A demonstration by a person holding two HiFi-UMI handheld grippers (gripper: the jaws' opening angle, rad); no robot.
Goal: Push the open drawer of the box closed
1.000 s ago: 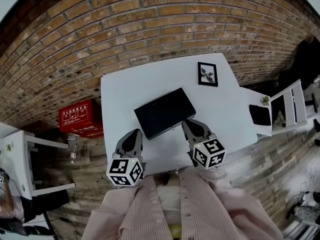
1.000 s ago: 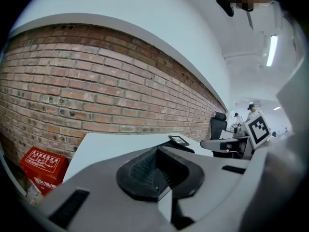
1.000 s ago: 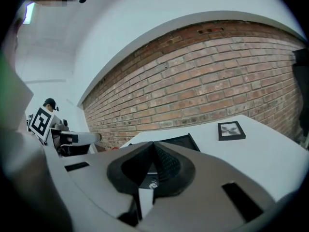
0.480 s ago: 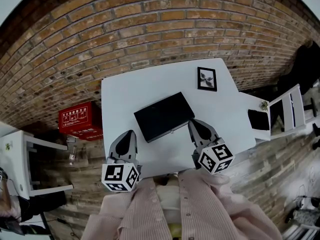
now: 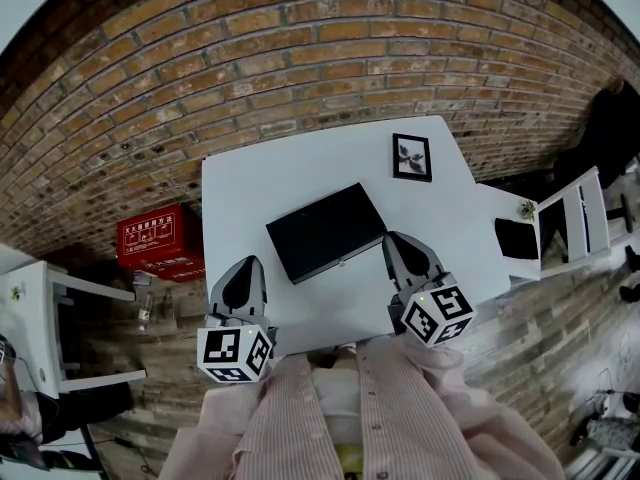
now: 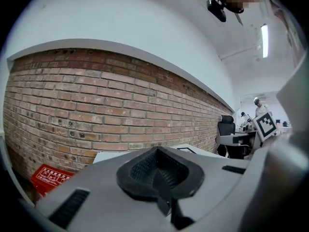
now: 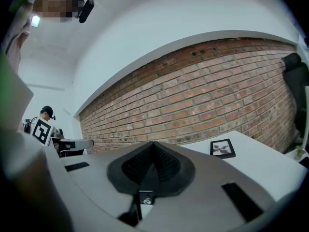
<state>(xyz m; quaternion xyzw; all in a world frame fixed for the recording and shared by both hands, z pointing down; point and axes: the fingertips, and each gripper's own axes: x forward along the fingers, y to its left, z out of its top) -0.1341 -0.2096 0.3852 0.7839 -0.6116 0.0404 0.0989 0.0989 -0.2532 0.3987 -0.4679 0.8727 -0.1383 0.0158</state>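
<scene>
a person holds both arms forward, a tool in each hand: the grey, cube-topped left gripper [image 5: 244, 266] and its matching right gripper [image 5: 393, 240] point nearly level, both with jaws pressed together, gripping nothing.

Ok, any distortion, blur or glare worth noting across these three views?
Head view: heavy fisheye bends the brick wall, even light, black box sharp. Left gripper view: ceiling light blown white, near right edge blurred. Right gripper view: left foreground blurred, picture frame crisp.
</scene>
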